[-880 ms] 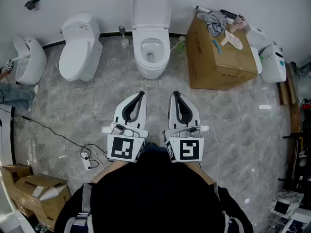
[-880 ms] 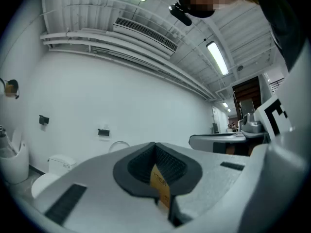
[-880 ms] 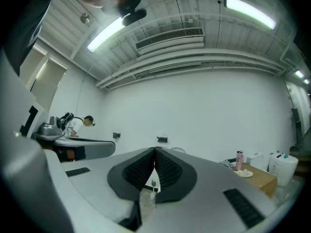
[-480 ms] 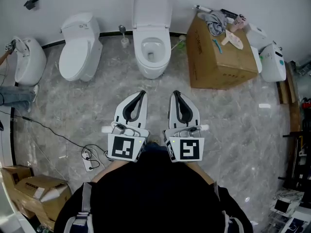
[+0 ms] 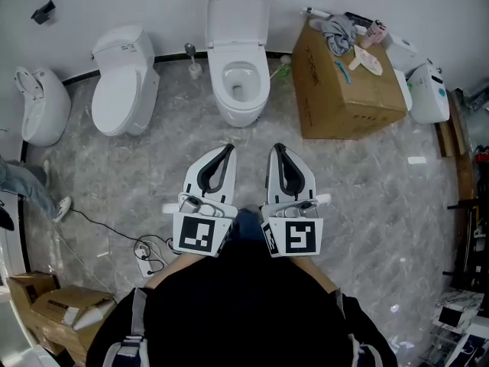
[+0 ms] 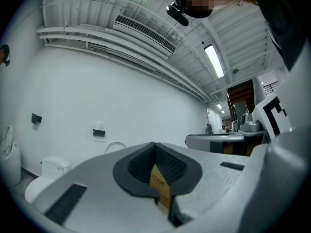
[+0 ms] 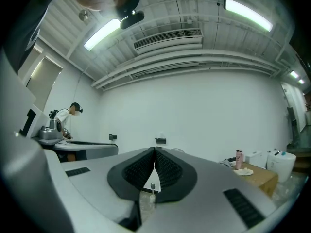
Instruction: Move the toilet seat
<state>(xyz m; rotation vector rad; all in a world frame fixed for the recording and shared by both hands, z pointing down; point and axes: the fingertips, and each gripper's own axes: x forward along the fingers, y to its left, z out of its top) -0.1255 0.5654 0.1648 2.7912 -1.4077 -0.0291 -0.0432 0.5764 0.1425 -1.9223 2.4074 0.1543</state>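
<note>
Far-left fixture [image 5: 42, 105]: white, against the wall, beside the closed toilet.
Closed toilet [image 5: 122, 82]: white, lid down, back to the wall.
Toilet brush [image 5: 195, 63]: in its holder on the marble floor [image 5: 114, 167], between the closed toilet and the open toilet.
My left gripper [image 5: 227, 148]: held low in front of me, clenched, pads pressed together, grasping nothing (the same shows in its own view [image 6: 154, 144]).
Toilet seat [image 5: 238, 10]: on the open toilet [image 5: 238, 102] in the middle, raised and leaning back to the wall; well ahead of both my grippers, touched by neither.
My right gripper [image 5: 276, 147]: just beside the left one, parallel to it, clenched and empty [image 7: 154, 149].
Cardboard box [image 5: 348, 79]: right of the open toilet, with cloth and small items on top.
White unit [image 5: 428, 94]: by the wall, right of the box.
</note>
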